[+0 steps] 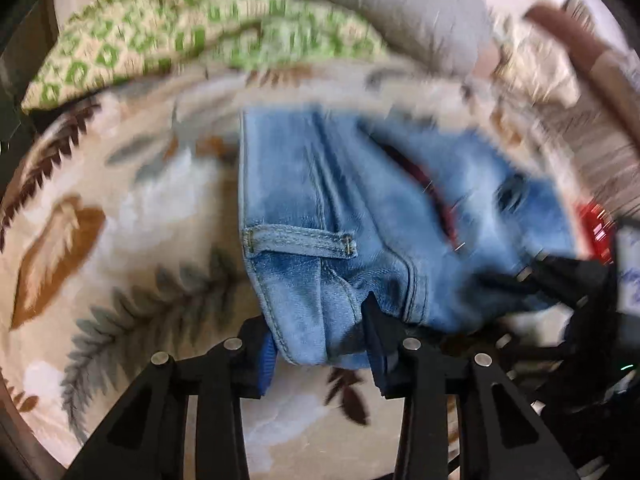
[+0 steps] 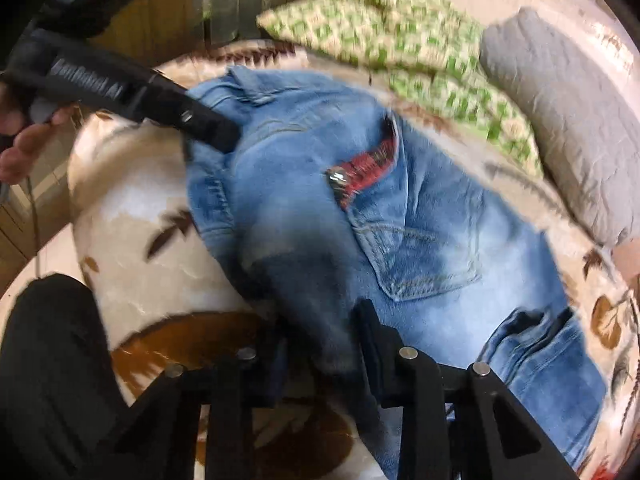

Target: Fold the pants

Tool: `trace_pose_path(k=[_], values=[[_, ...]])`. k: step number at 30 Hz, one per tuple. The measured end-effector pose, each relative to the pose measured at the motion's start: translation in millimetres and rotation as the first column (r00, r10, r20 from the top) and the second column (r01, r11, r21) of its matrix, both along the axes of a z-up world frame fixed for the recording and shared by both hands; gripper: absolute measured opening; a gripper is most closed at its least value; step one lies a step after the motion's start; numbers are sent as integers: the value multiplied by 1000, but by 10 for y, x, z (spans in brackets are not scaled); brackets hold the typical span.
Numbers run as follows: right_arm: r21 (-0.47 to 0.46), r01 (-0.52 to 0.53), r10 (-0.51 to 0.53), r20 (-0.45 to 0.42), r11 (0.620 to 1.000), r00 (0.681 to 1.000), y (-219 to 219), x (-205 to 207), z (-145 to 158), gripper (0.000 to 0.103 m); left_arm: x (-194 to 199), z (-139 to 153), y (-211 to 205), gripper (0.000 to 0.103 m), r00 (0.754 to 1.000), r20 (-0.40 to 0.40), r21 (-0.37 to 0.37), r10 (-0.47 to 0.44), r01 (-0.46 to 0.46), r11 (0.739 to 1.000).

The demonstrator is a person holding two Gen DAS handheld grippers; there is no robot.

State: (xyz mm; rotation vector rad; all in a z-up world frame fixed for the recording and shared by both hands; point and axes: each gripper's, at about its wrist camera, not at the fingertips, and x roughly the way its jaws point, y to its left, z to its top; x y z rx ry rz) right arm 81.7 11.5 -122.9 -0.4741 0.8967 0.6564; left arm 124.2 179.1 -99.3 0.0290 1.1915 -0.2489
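Left-wrist view: my left gripper and right gripper pinch the jeans' waistband thinly, so lifting may slip a layer free.

Left gripper had its jaws clamped on the waistband corner of the blue jeans, just below the belt loop. Jeans lay on a leaf-print blanket. Green patterned pillow beyond the jeans, grey pillow beside it. Right gripper touched the jeans' right edge.
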Motion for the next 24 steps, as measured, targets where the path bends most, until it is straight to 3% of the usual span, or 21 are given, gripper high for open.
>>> trace_pose_path(k=[2, 3, 5, 7, 11, 16, 20, 24], values=[[-4, 3, -3, 22, 1000, 1000, 1, -30, -40, 36, -5, -149, 63, 54, 999, -12, -11, 32, -32, 999], [-16, 1, 0, 31, 1000, 1000, 9, -45, -35, 39, -19, -167, 89, 55, 999, -3, -25, 47, -47, 999], [-67, 12, -8, 51, 998, 999, 19, -75, -42, 75, -62, -103, 101, 69, 998, 20, -12, 62, -62, 998], [-46, 31, -30, 28, 998, 999, -78, -65, -6, 76, -141, 27, 139, 83, 994, 62, 32, 92, -94, 995], [86, 61, -57, -50, 994, 997, -418, -47, 230, 76, -212, 360, 273, 86, 984, 106, -39, 141, -138, 990], [202, 123, -110, -74, 972, 991, -951, 10, 591, 76, -108, 633, 158, 86, 972, 179, 5, 155, -159, 987], [225, 205, -196, -62, 953, 979, -1498, 98, 707, 78, -71, 735, -330, 86, 980, 196, 7, 16, -18, 1000], [258, 342, -313, -149, 904, 938, -2185, 164, 581, 78, 15, 624, -1012, 86, 971, 171, 16, -169, 169, 985]])
